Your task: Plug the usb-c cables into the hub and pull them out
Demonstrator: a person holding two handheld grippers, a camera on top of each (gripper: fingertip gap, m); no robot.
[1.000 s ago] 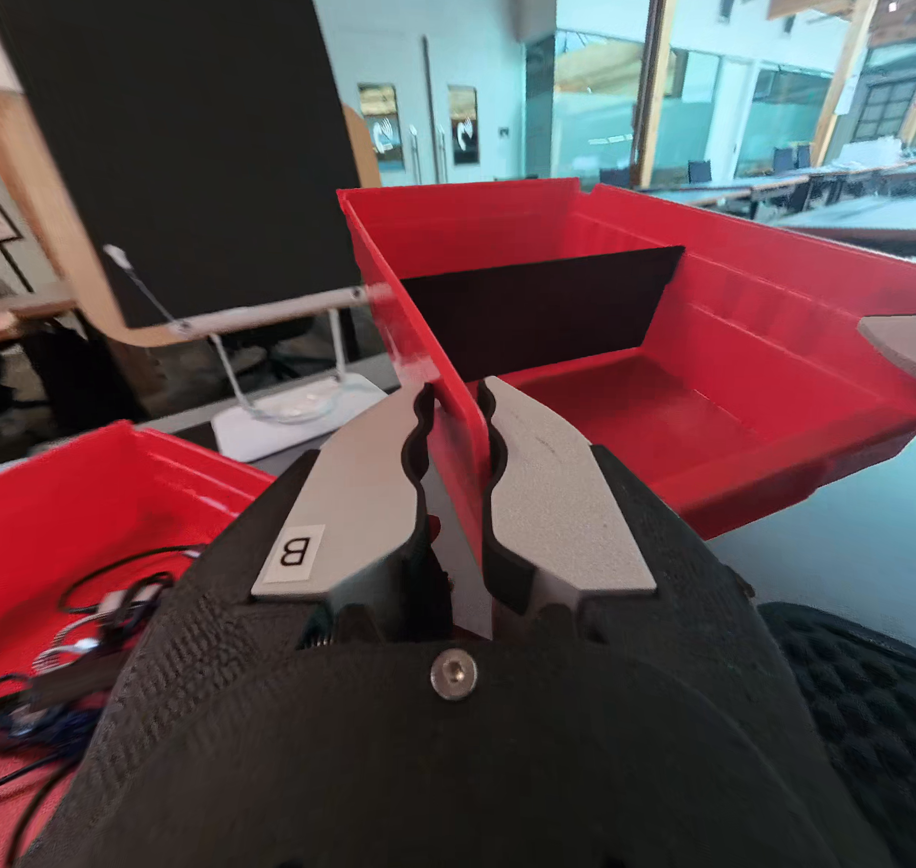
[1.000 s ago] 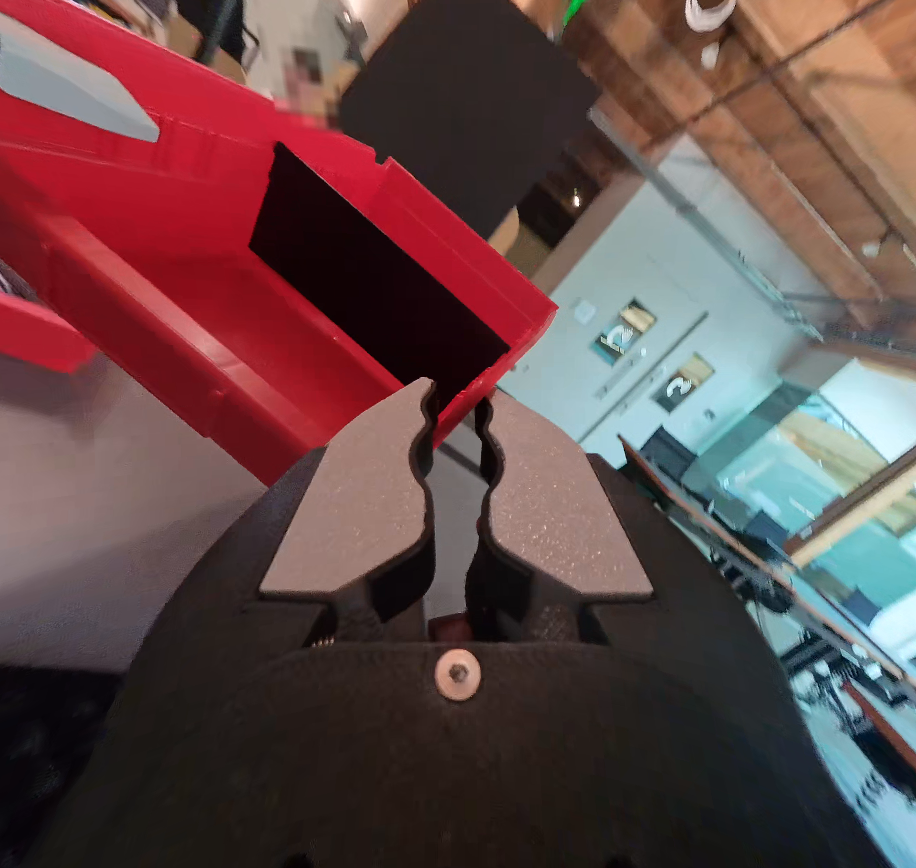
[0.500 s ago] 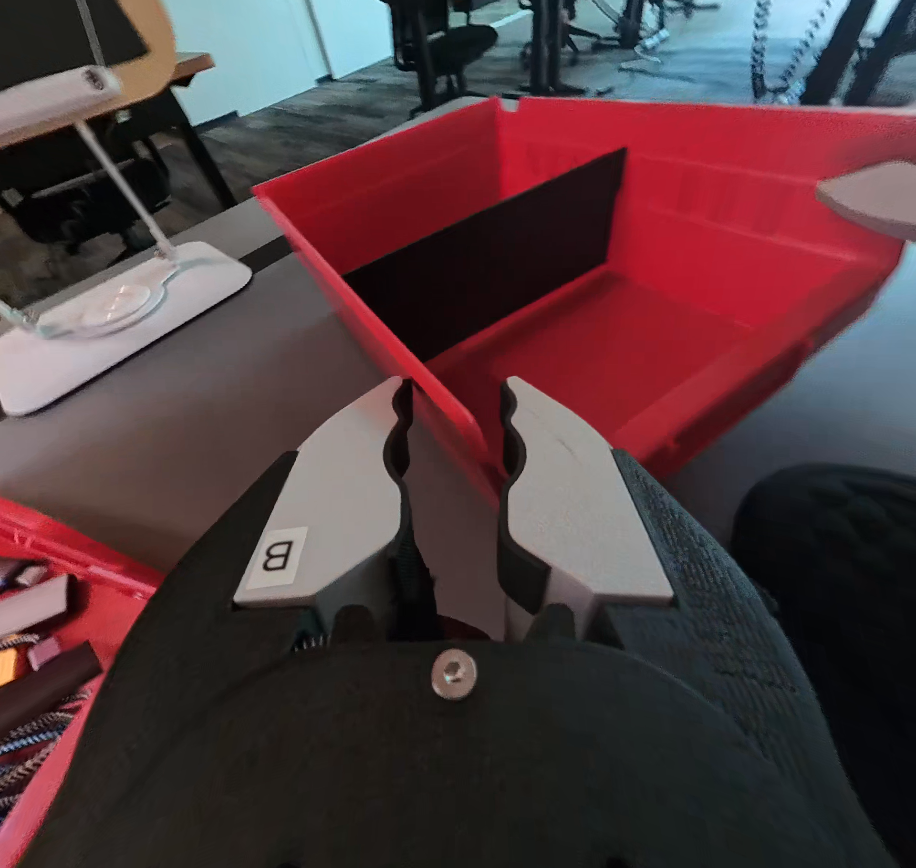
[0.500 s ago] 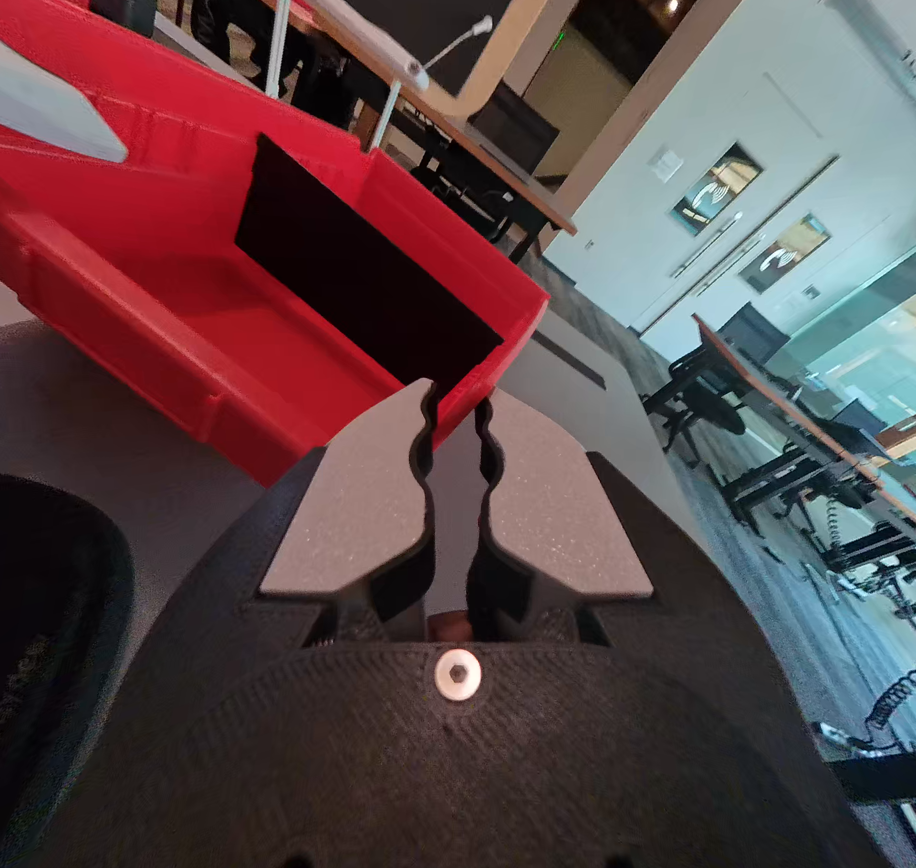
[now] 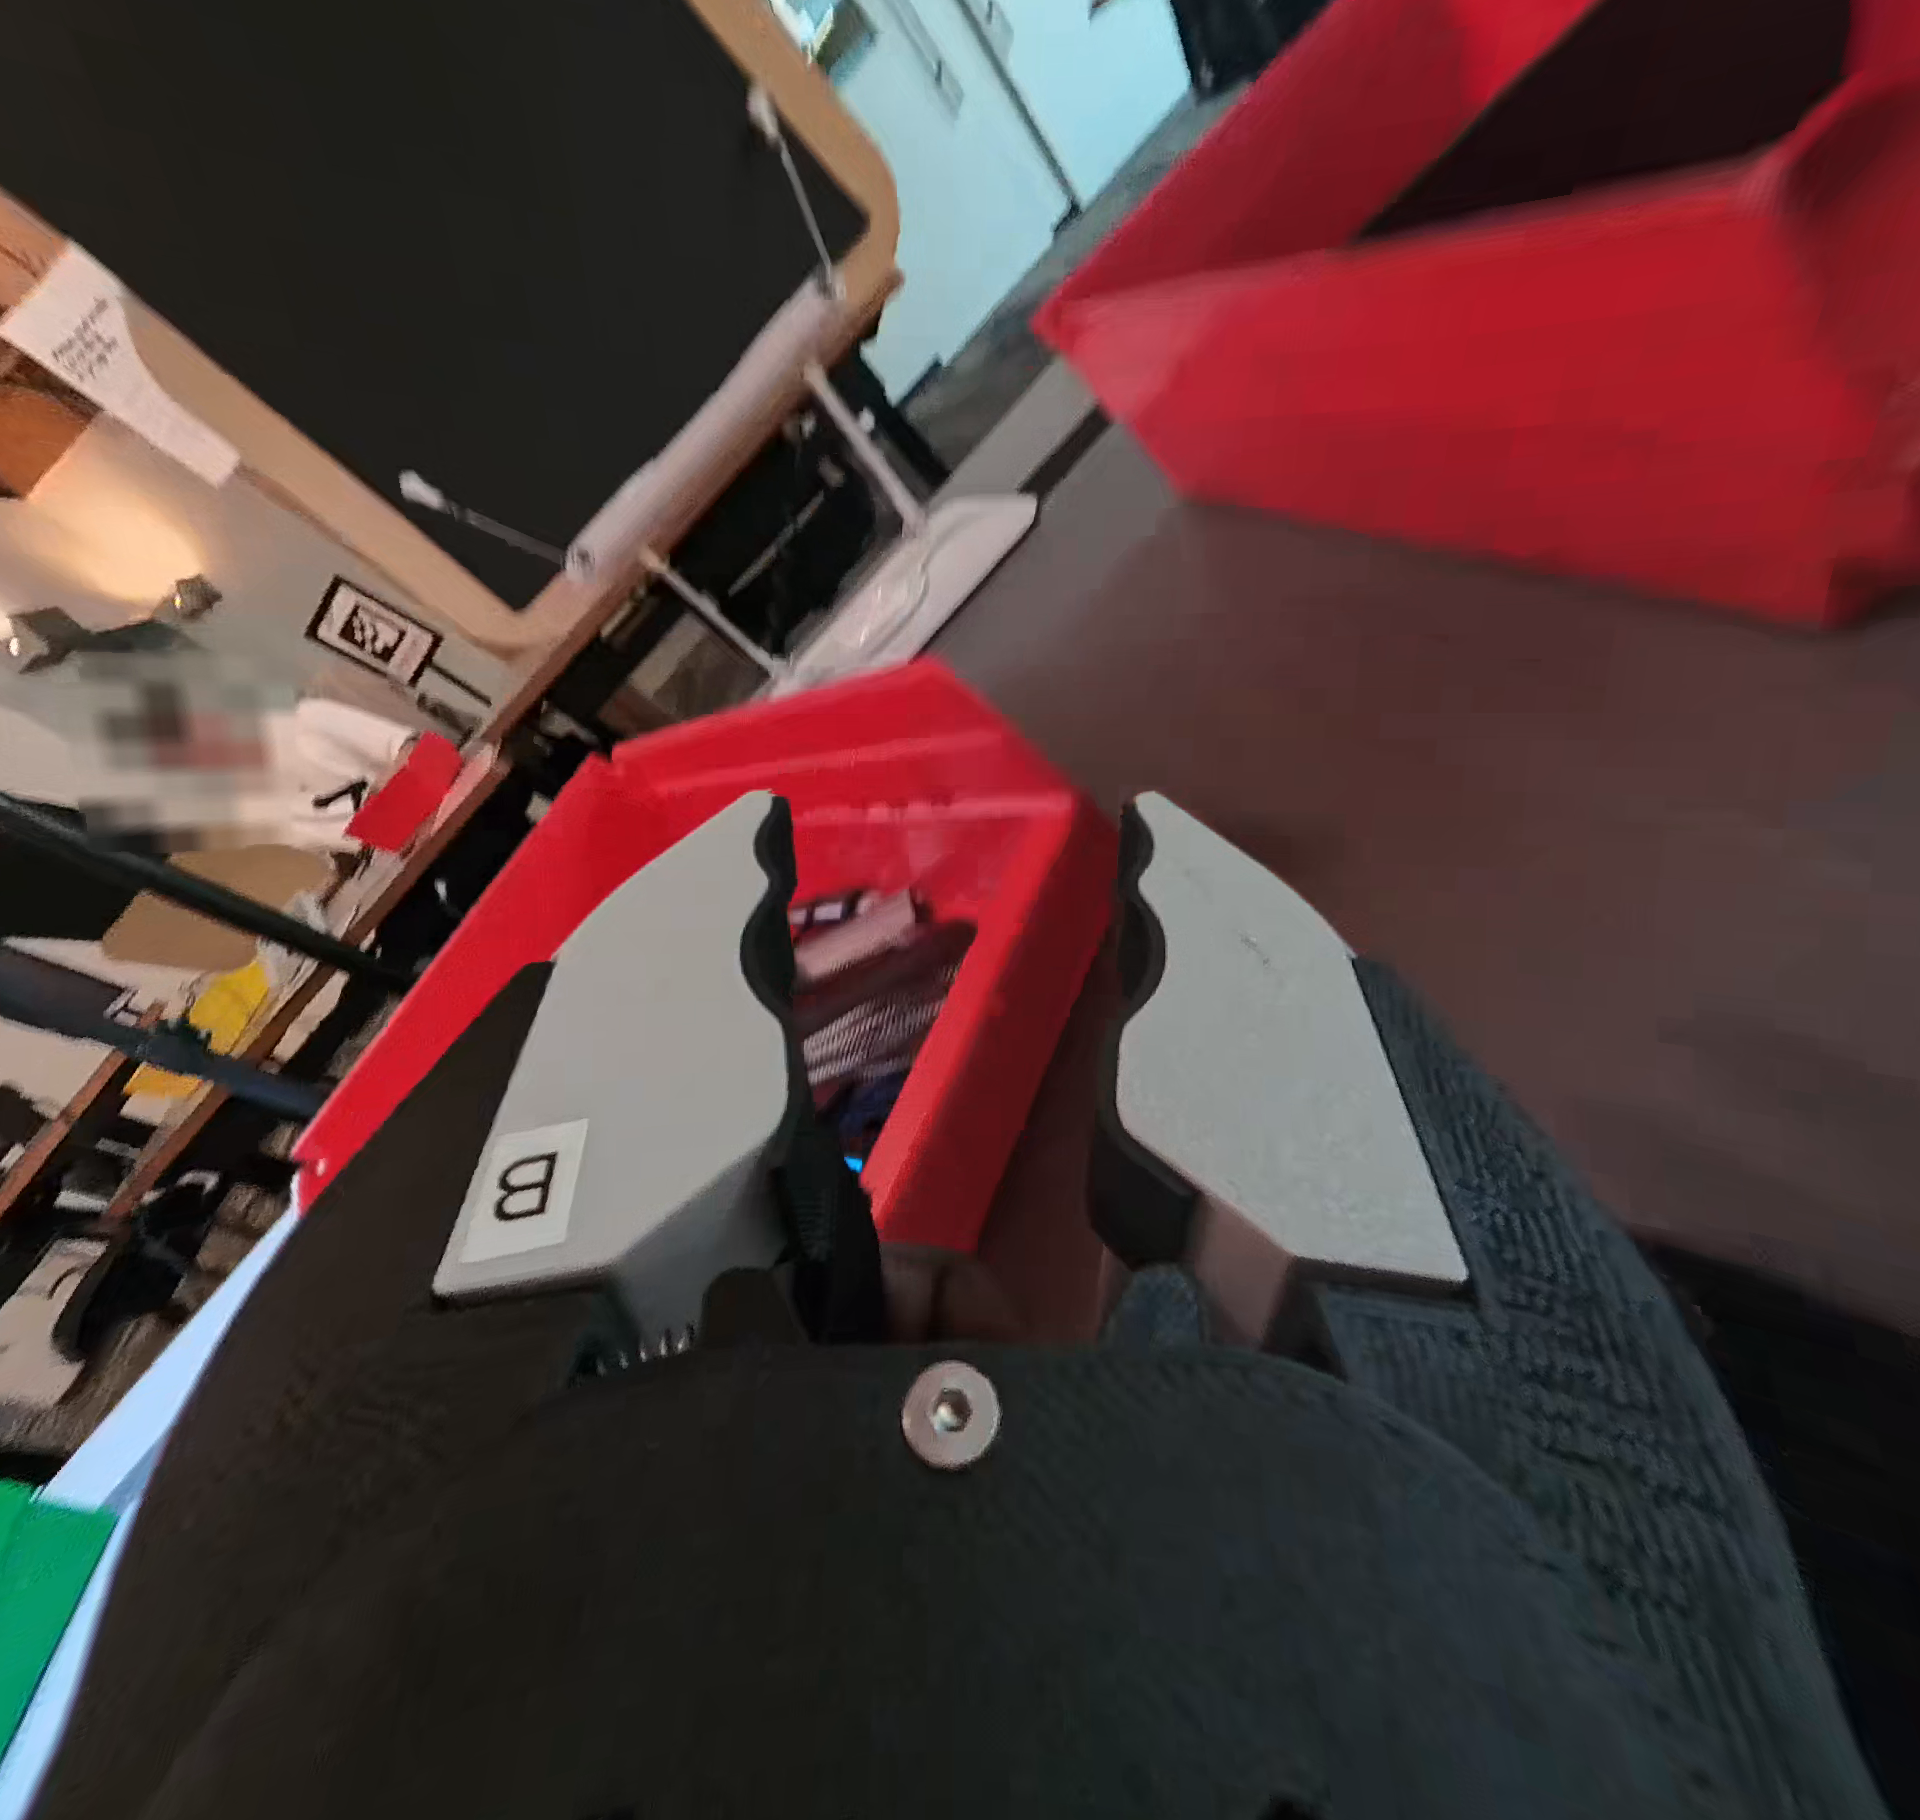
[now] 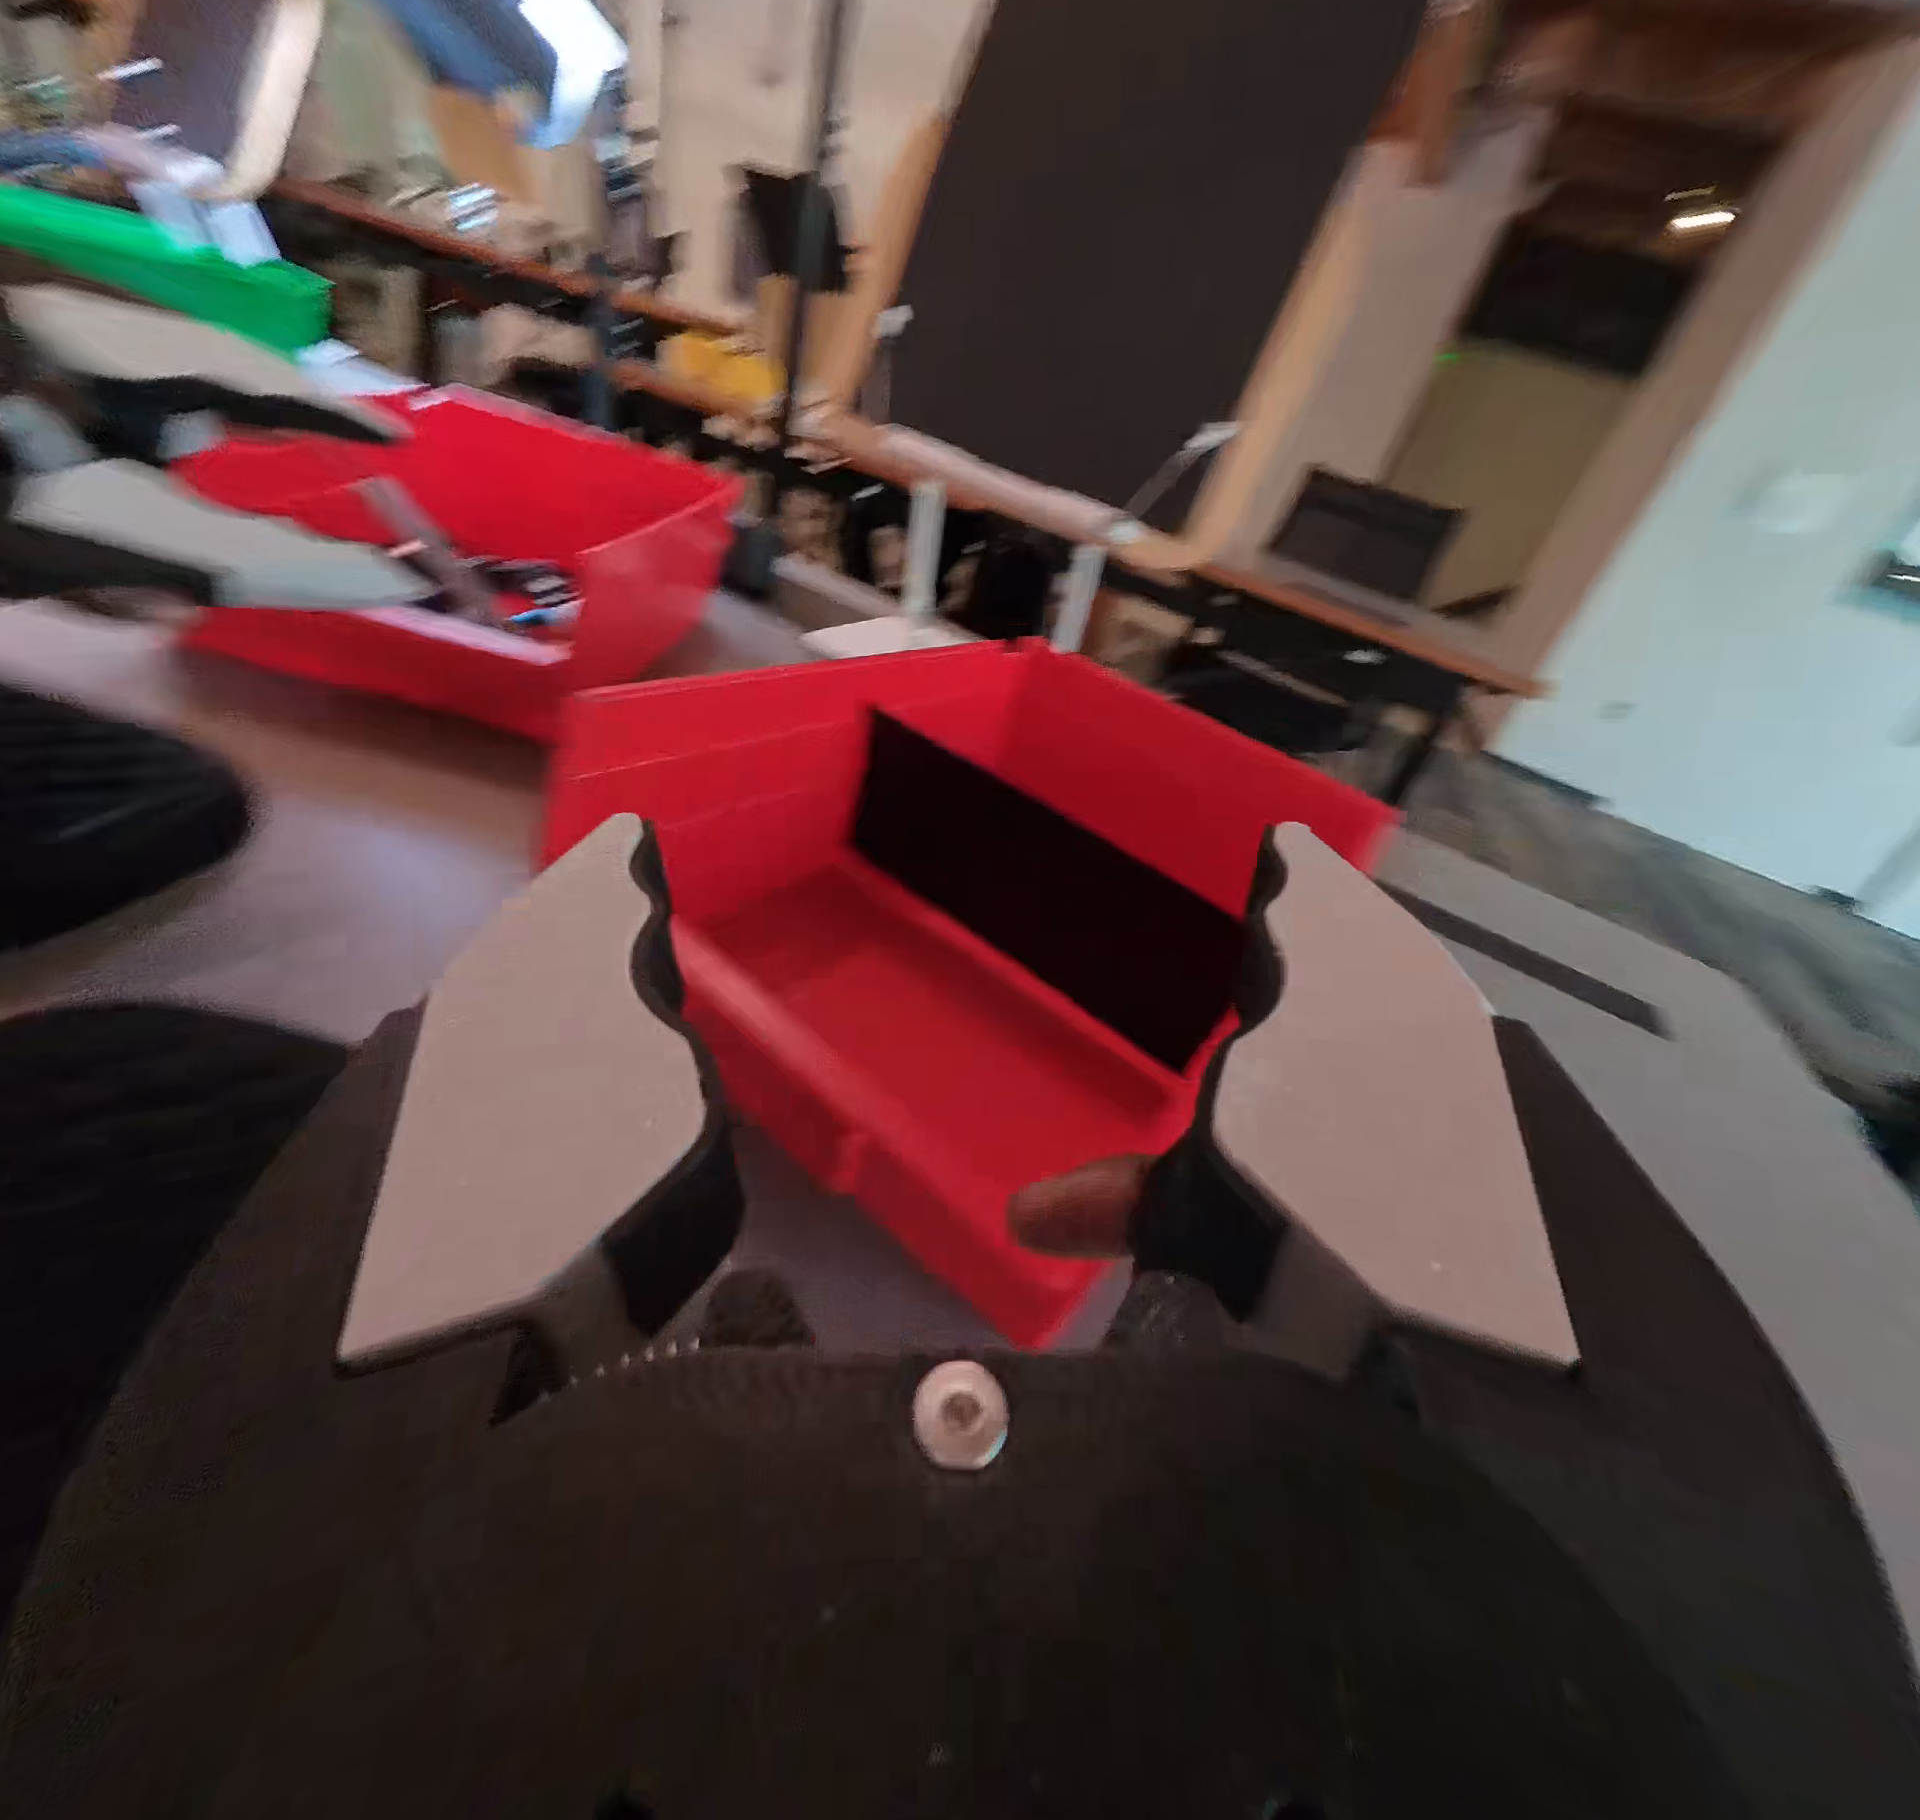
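Left wrist view: the left claw (image 5: 951, 835) hangs tilted over the near red bin (image 5: 977, 960), whose right wall runs up between the parted fingers without touching either.
Bin contents: a blurred jumble of braided cables (image 5: 883, 1001) and small parts; I cannot make out the hub.
Open room: bare dark counter (image 5: 1455, 835) stretches between this bin and the far red bin (image 5: 1507, 388).
Right wrist view: the right claw (image 6: 956, 856) is spread wide, gripping nothing, above the divided red bin (image 6: 935, 1032) and its black divider (image 6: 1039, 897).
Edges: the bin's front corner sits just under the claw; counter is free to either side.
Far left: the other claw (image 6: 260, 534) over the cable bin (image 6: 623, 523).
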